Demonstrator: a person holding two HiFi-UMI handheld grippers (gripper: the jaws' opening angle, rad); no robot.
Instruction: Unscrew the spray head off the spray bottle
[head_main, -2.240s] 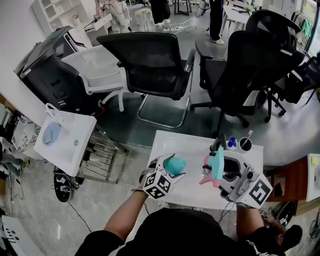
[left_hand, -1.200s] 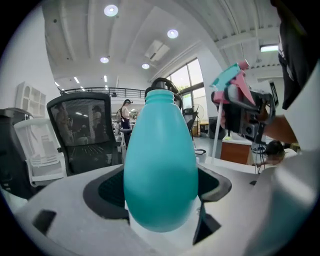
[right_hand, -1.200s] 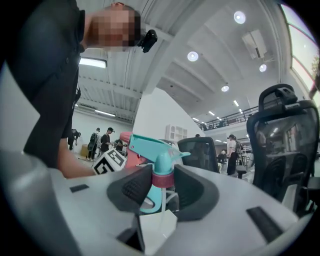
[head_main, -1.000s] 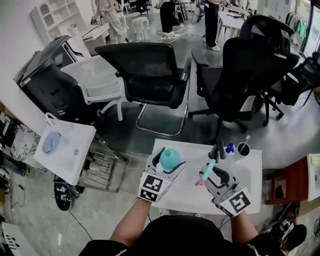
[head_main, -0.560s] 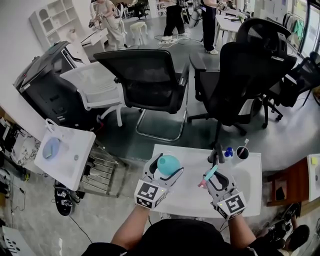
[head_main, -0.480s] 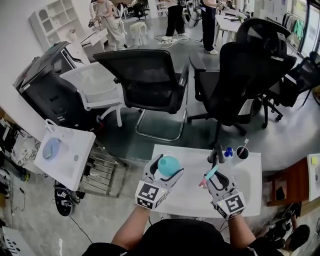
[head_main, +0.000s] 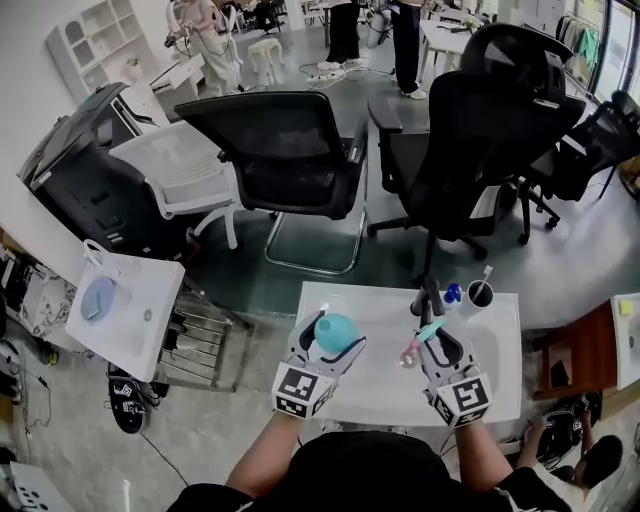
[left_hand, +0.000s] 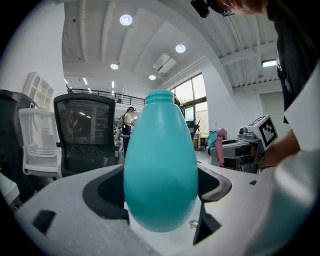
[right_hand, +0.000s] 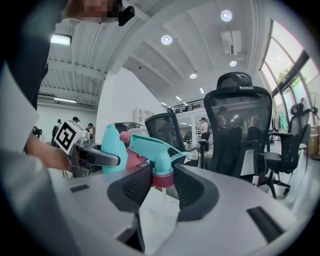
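Note:
The teal spray bottle (head_main: 337, 331) has no head on it; its open neck (left_hand: 159, 95) points up. My left gripper (head_main: 333, 338) is shut on the bottle's (left_hand: 160, 170) body, over the left half of the small white table (head_main: 375, 385). The spray head (head_main: 421, 338), teal with a pink trigger and pink collar, is off the bottle. My right gripper (head_main: 432, 338) is shut on the spray head (right_hand: 152, 152) at its pink collar (right_hand: 162, 178), to the right of the bottle and apart from it. The left gripper and the bottle (right_hand: 112, 149) show at the left of the right gripper view.
At the table's far right corner stand a dark cup (head_main: 481, 293) with a stick in it, a blue object (head_main: 451, 293) and a dark tool (head_main: 428, 297). Black office chairs (head_main: 290, 150) stand beyond the table. A white side table (head_main: 125, 310) stands at the left.
My right gripper has come down and turned nearer to level with the spray head in it. The left gripper and the bottle have hardly moved.

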